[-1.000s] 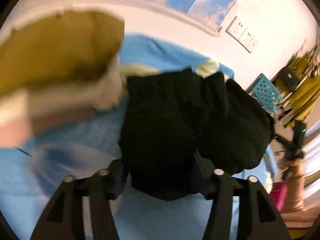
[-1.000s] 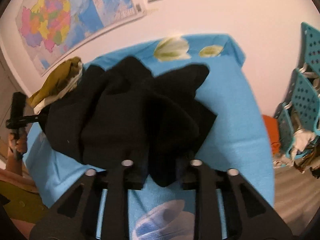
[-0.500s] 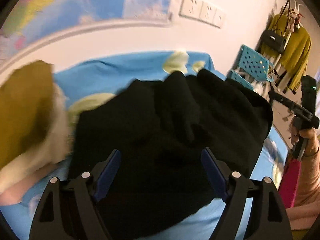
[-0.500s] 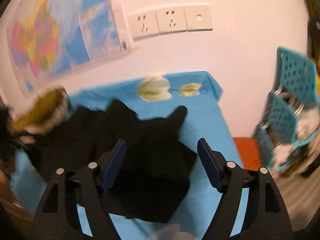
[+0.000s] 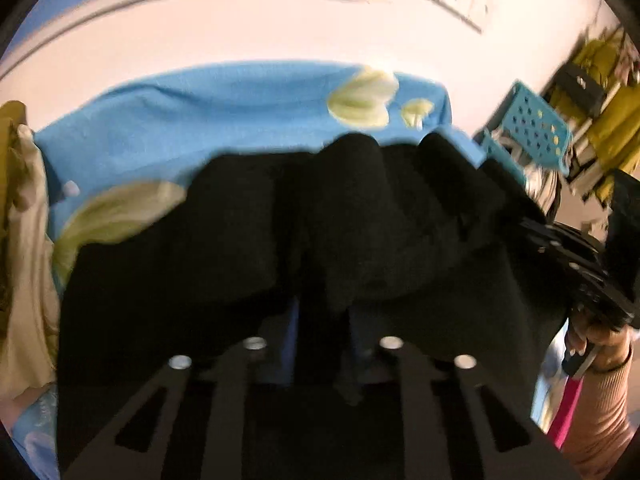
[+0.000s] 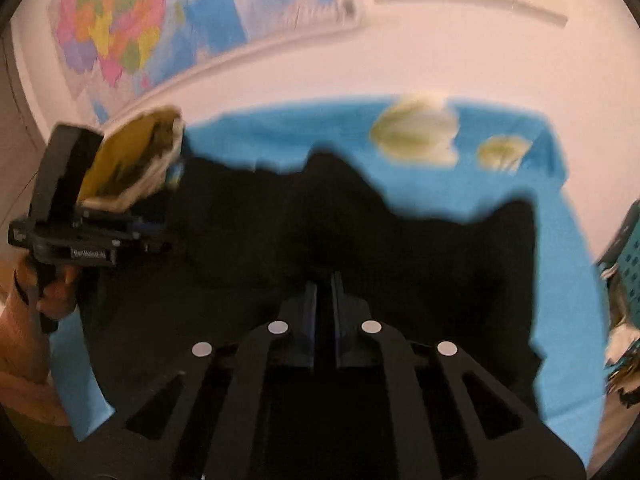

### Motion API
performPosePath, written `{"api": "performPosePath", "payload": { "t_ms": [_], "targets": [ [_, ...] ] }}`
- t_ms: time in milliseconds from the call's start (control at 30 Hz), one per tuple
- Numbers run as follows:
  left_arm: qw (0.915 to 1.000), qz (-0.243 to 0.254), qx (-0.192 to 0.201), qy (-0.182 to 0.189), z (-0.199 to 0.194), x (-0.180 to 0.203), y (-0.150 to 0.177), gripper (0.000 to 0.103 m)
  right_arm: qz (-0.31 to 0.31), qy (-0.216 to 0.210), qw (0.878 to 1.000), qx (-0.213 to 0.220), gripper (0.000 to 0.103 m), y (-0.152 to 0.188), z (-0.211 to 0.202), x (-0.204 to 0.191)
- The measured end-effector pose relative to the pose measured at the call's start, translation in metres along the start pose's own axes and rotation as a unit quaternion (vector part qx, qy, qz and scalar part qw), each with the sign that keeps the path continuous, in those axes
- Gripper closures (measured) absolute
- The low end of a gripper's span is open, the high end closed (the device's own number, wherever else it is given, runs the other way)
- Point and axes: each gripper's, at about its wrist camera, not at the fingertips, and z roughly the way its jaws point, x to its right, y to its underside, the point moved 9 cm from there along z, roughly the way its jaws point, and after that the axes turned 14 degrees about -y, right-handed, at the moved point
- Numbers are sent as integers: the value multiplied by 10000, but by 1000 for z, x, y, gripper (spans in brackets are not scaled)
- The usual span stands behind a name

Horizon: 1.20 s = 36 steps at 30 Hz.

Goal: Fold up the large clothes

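Now both my hand-held grippers, left (image 5: 322,320) and right (image 6: 323,300), are clamped on the near edge of the black garment (image 5: 360,220), which lies bunched across the blue floral sheet (image 5: 200,108); mustard clothing (image 6: 132,160) sits at the garment's left.

Light: I see a warm, soft room light, brightest on the wall (image 6: 460,52).
Blur: both views look smeary to me.
Edges: round and bent, dark corners.
Dark spots: the black garment (image 5: 360,220) shows me no folds.
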Motion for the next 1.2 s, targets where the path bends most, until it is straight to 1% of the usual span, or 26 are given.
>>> {"api": "performPosePath", "payload": {
  "t_ms": [100, 133, 167, 200, 233, 267, 300, 367, 400, 433, 467, 500, 533, 567, 600, 633, 700, 800, 867, 933, 1000, 1067, 1133, 1200],
  "targets": [
    [9982, -200, 553, 84, -23, -4, -18, 89, -281, 123, 9974, 656, 97, -25, -25, -12],
    [9975, -227, 660, 77, -26, -4, -21, 88, -306, 171, 9972, 662, 97, -26, -24, -11],
    [9973, -228, 694, 42, -25, -4, -22, 86, -223, 209, 9987, 419, 97, -19, -11, -3],
    [9979, -113, 619, -127, -17, -5, -21, 82, -123, 267, 9995, 106, 97, -9, 4, 5],
    [9983, -46, 508, -283, -8, -6, -18, 77, 0, 389, 9988, -299, 96, 6, 22, 17],
    [9986, -33, 380, -373, 1, -8, -14, 74, 62, 380, 9983, -447, 96, 14, 30, 21],
    [9990, -36, 265, -358, 8, -9, -9, 71, 144, 339, 9980, -523, 92, 21, 35, 24],
    [9990, -121, 307, -303, 9, -11, -6, 69, 260, 353, 9979, -474, 87, 25, 34, 28],
    [9986, -153, 410, -289, 3, -12, -6, 63, 316, 354, 9981, -398, 79, 23, 30, 28],
    [9982, -167, 485, -313, -1, -13, -6, 52, 371, 339, 9982, -335, 74, 21, 24, 28],
    [9974, -178, 584, -378, -6, -14, -7, 46, 391, 341, 9983, -279, 72, 20, 20, 27],
    [9959, -173, 743, -484, -14, -15, -7, 37, 383, 341, 9985, -199, 68, 17, 13, 25],
    [9937, -147, 921, -617, -23, -16, -7, 32, 356, 326, 9988, -91, 60, 15, 4, 21],
    [9919, -115, 1032, -732, -30, -18, -4, 31, 348, 318, 9989, 19, 56, 12, -4, 19],
    [9908, -94, 1090, -796, -37, -18, -2, 29, 350, 288, 9989, 105, 49, 9, -8, 16],
    [9898, -82, 1139, -849, -42, -19, 1, 29, 344, 215, 9989, 215, 47, 6, -14, 10],
    [9874, -90, 1201, -1031, -50, -24, 8, 28, 222, 47, 9990, 375, 47, 2, -25, -6],
    [9853, -146, 1223, -1180, -57, -33, 19, 27, -104, -254, 9988, 398, 47, 0, -30, -35],
    [9853, -153, 1192, -1211, -60, -35, 26, 26, -327, -403, 9984, 232, 47, 5, -22, -51],
    [9854, -178, 1145, -1247, -60, -39, 34, 26, -386, -440, 9983, 36, 49, 12, -9, -55],
    [9863, -208, 1073, -1236, -57, -44, 41, 25, -204, -397, 9987, -234, 49, 22, 10, -45],
    [9868, -291, 1016, -1227, -52, -48, 44, 25, -16, -218, 9988, -442, 53, 31, 28, -27],
    [9866, -457, 921, -1265, -46, -63, 48, 25, 191, -212, 9983, -513, 56, 37, 40, -12],
    [9866, -606, 802, -1288, -37, -77, 50, 25, 322, -279, 9978, -501, 57, 37, 40, -10]
  ]
}}
